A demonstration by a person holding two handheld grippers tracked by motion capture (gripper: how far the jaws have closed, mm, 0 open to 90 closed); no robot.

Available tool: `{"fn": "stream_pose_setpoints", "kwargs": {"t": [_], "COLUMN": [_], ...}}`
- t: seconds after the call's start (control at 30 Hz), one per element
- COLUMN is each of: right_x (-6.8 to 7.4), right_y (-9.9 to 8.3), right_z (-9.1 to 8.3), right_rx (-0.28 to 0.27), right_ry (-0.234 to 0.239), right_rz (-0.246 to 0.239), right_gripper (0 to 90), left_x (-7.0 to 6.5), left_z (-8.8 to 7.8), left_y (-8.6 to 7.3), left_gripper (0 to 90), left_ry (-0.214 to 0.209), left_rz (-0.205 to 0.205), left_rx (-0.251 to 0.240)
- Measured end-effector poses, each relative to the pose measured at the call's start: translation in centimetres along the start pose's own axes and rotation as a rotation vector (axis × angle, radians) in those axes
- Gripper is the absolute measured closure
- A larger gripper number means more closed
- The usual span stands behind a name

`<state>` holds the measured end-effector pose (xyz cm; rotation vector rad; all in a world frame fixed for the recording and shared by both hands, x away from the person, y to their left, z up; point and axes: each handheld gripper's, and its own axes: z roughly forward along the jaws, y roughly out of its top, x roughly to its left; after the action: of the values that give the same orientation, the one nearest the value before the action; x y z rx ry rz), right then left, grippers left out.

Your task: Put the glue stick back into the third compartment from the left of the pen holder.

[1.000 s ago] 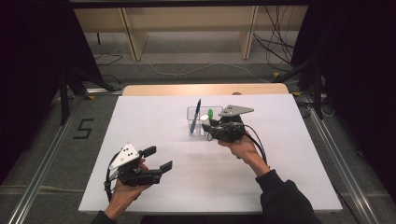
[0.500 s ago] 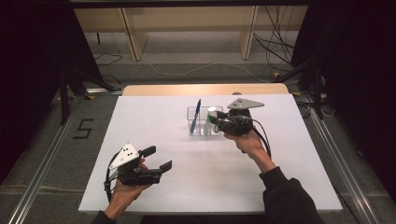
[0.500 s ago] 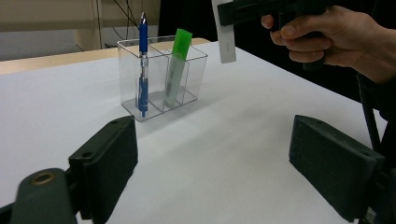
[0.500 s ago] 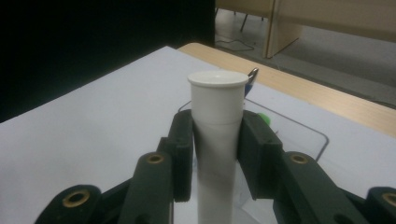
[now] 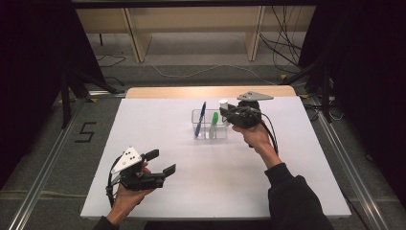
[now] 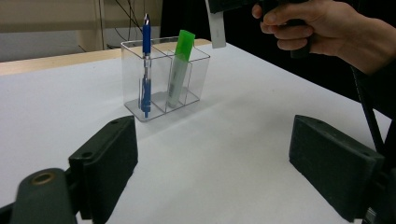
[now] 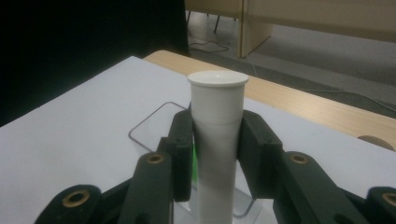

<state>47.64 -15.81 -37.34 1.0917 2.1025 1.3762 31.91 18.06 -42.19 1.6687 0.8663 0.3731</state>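
The right claw is clamping a white cylindrical plastic tube with a flared cap, holding it upright above the clear acrylic three-compartment organiser on the white tabletop. The organiser is holding a blue ballpoint pen and a green highlighter in separate compartments. The left claw is resting wide open, empty. A "5" is marking the floor; no brand is legible.

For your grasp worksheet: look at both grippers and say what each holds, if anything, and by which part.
The right gripper holds an upright white tube, its fingers clamped on the sides just below the flared top. The left gripper holds nothing.
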Motion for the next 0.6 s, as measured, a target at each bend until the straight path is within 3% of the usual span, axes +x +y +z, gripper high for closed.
{"fn": "stream_pose_setpoints", "kwargs": {"t": [0.6], "right_x": [-1.3], "right_y": [0.3], "right_z": [3.2], "right_rx": [0.056], "right_ry": [-0.079], "right_rz": [0.072], "right_gripper": [68.1], "left_x": [0.2], "left_z": [-0.1], "left_y": [0.0], "left_gripper": [15.0], "left_ry": [0.009], "left_rz": [0.003], "left_rx": [-0.004]}}
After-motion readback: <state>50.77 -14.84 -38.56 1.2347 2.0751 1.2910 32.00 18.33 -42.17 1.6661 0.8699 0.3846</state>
